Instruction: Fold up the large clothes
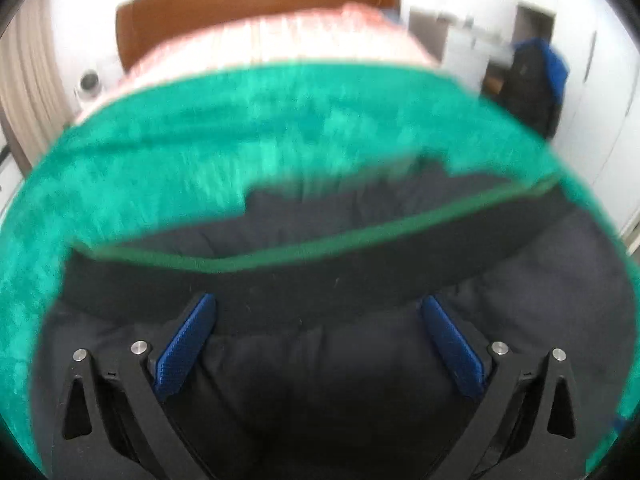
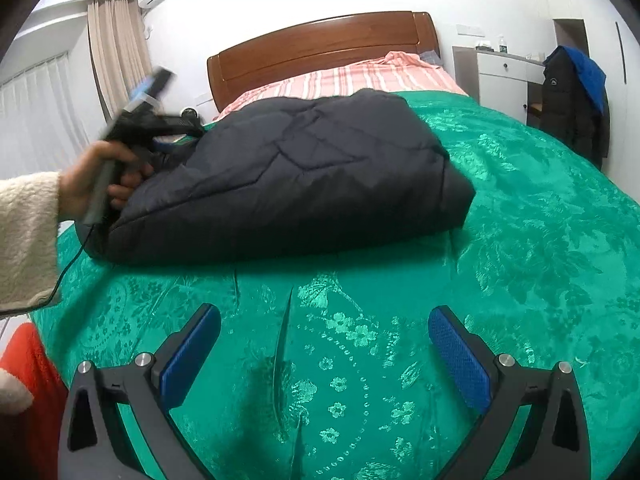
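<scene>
1. My left fingers [image 1: 316, 340] spread wide over the dark jacket [image 2: 288, 176], gripping nothing; blurred view.
2. My right fingers [image 2: 324, 354] gape, empty, above the green bedspread [image 2: 520, 260]; jacket folded toward the bed's left edge.

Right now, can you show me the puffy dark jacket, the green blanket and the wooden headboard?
puffy dark jacket [image 2: 288, 168], right wrist view, its quilted top.
green blanket [image 2: 520, 240], right wrist view, bare patterned part.
wooden headboard [image 2: 320, 46], right wrist view, its middle panel.

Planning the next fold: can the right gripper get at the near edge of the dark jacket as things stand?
Probably yes. The right gripper is open over bare green bedspread, and nothing lies between it and the dark jacket.
</scene>
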`<state>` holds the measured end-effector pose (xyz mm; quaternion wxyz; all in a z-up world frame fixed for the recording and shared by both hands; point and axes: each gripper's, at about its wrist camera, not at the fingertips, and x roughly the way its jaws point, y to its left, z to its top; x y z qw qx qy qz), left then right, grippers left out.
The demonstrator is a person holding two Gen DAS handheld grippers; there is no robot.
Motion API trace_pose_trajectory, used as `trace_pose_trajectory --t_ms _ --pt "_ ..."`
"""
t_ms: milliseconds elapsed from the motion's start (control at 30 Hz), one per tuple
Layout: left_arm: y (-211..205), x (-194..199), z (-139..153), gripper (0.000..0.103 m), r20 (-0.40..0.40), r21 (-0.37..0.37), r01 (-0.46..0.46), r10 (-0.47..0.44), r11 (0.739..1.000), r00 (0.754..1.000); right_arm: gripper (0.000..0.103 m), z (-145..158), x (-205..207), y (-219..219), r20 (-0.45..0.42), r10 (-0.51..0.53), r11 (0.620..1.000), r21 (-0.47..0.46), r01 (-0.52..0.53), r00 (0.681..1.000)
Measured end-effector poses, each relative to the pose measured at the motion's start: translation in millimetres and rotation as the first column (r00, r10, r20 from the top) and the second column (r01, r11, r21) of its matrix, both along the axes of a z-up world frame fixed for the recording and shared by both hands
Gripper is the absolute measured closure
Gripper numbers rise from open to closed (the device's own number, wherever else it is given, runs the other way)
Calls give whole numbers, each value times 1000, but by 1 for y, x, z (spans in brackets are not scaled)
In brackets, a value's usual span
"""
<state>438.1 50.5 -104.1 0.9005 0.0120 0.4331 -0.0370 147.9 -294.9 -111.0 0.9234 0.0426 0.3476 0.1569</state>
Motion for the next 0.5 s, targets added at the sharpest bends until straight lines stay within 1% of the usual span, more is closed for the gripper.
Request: trace_pose_trajectory --t_ms 33,100,200,233,333,400,467,500 --pt "1 -4 -9 0 16 4 -2 2 1000 1000 1 -2 1 0 -6 1 1000 -1 -1 1000" --pt "-3 -7 -10 0 41 31 -5 4 1000 999 1 -6 2 0 -21 4 1000 1 -4 1000" --pt "-9 -11 2 1 42 66 -6 3 998 999 1 -10 4 -2 -46 1 1000 15 0 999" --pt "-10 -11 8 1 51 64 -7 3 998 999 1 -11 5 -2 -51 -2 1000 20 3 999" --pt "-10 -4 26 1 85 18 -4 2 1000 996 1 -13 9 -5 -61 -8 999 33 10 998" --pt "-13 9 27 1 89 27 -15 12 1000 996 1 -13 10 -6 -60 -7 999 31 9 998" --pt "-14 28 9 0 40 67 -47 45 997 998 1 -15 10 -6 -60 -6 1000 28 8 998" --pt "-11 36 -3 0 1 46 -50 50 998 999 1 -15 10 -6 -62 -5 1000 26 7 998"
